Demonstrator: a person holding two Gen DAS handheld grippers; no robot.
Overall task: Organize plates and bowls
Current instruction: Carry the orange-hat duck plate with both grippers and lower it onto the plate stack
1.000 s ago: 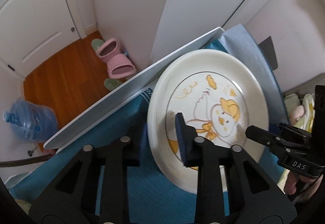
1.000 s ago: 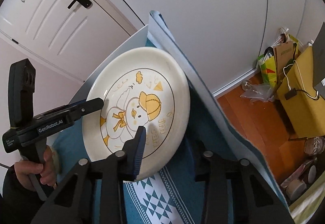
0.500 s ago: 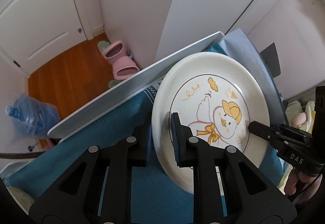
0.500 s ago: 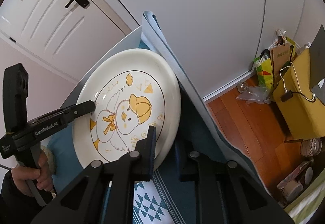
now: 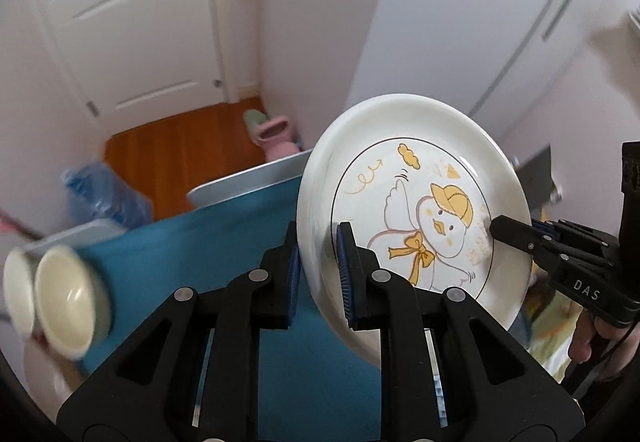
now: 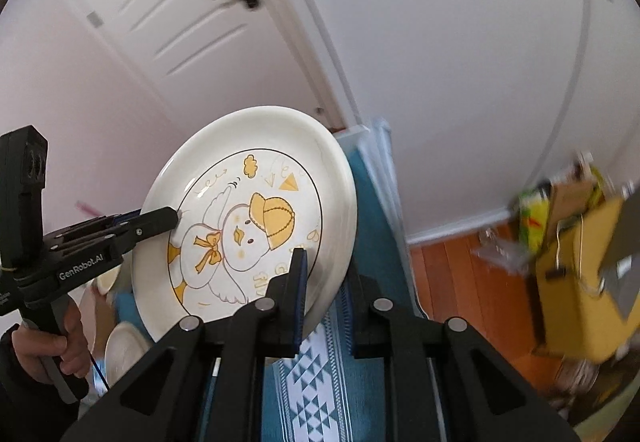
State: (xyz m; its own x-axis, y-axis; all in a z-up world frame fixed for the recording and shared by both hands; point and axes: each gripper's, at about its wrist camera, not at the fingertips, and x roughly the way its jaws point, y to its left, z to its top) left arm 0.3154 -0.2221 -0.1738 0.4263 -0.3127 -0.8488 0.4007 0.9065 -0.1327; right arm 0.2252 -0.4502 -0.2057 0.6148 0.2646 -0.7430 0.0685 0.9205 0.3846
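A white plate with a yellow duck drawing [image 5: 420, 201] is held tilted in the air above the blue tablecloth [image 5: 224, 242]. My left gripper [image 5: 318, 274] is shut on its left rim. My right gripper [image 6: 324, 302] is shut on the opposite rim of the same plate [image 6: 248, 217]. Each gripper shows in the other's view, the right gripper [image 5: 496, 228] at the plate's right edge and the left gripper [image 6: 176, 217] at its left edge. Two cream bowls [image 5: 68, 302] sit blurred at the left.
The table's pale edge [image 5: 240, 181] lies beyond the cloth, with wooden floor, pink slippers [image 5: 276, 133] and a blue water bottle [image 5: 108, 193] below. More white dishes [image 6: 120, 354] lie low left. A yellow box [image 6: 580, 282] stands on the floor at right.
Both grippers closed on the plate's rims and lifted it off the tablecloth. The views tilted up and the bowls came into sight at the left.
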